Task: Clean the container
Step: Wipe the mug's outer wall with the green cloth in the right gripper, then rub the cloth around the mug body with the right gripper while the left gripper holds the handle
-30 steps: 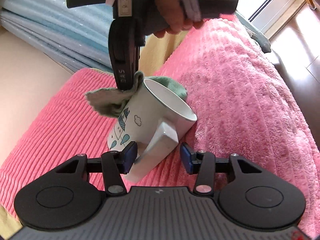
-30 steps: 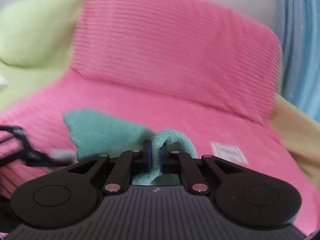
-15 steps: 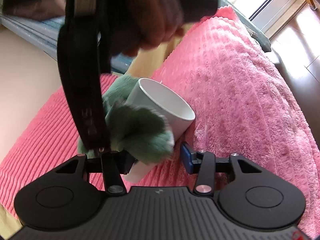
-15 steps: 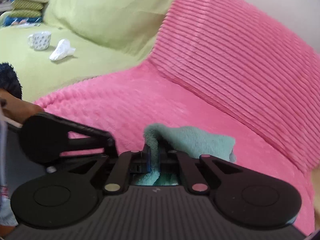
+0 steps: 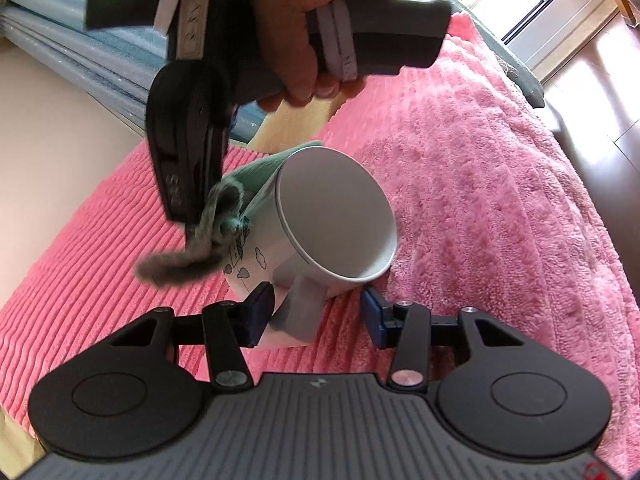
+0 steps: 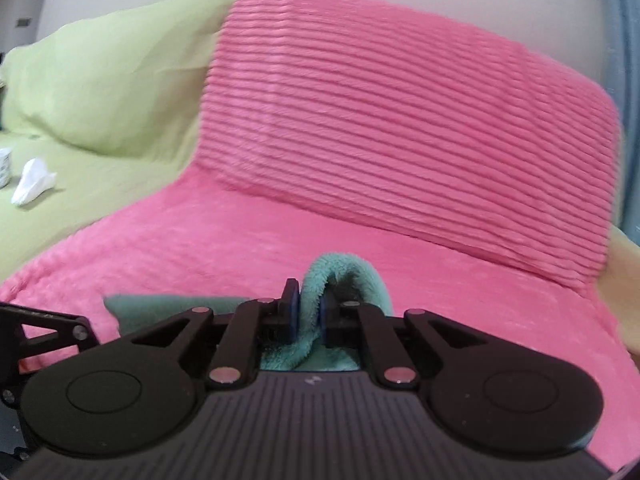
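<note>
- Jaws of the left gripper (image 5: 316,314) stand spread around the handle of the tilted mug (image 5: 320,232) on the pink blanket (image 5: 500,200); unclamped, it could roll under wiping.
- Right gripper (image 6: 307,312) pinches the teal cloth (image 6: 344,276); it may snag.

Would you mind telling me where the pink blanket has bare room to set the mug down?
Free: the pink blanket right of the mug, towards the window. Crowded: left of the mug, where the right tongs press the green cloth against it.
</note>
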`<state>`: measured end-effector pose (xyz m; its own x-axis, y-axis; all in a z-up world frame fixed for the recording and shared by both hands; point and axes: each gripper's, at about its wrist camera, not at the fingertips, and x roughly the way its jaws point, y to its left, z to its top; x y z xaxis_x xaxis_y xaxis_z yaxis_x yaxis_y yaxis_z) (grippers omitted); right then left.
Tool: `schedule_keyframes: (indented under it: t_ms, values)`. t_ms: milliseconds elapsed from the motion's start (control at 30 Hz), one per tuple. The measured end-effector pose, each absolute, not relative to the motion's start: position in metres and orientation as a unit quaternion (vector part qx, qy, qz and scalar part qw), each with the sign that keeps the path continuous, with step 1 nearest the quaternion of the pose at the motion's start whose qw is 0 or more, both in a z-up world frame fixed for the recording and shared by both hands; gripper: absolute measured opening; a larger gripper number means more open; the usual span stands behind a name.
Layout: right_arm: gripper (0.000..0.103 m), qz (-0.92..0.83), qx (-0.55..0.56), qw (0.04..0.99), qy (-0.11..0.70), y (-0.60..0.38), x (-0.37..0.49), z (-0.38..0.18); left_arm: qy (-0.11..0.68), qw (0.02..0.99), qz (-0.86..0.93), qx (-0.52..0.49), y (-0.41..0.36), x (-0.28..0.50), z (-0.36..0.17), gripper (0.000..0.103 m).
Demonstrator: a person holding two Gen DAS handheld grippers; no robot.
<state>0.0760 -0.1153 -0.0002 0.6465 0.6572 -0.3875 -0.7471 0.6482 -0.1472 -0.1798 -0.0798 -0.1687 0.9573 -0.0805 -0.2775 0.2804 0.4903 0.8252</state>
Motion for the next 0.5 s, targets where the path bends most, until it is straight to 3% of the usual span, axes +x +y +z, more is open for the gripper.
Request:
schedule_keyframes:
  t_ms: [133, 333, 400, 500]
  values:
    - [0.006, 0.353, -0.102, 0.913, 0.176, -0.141, 0.08, -0.006, 0.106, 0.858, -0.107, 0.491, -0.08, -0.183, -0.168, 0.05]
    - [0.007, 0.302, -0.089, 0.906, 0.282, -0.179, 0.086, -0.033, 0.111, 0.861, -0.11, 0.483, -0.078, -0.174, -0.166, 0.05]
    - [0.006, 0.277, -0.147, 0.909, 0.274, -0.176, 0.074, -0.035, 0.113, 0.862, -0.111, 0.481, -0.077, -0.168, -0.164, 0.05]
    - [0.006, 0.281, -0.137, 0.925, 0.215, -0.176, 0.042, -0.014, 0.115, 0.864, -0.113, 0.477, -0.076, -0.16, -0.162, 0.05]
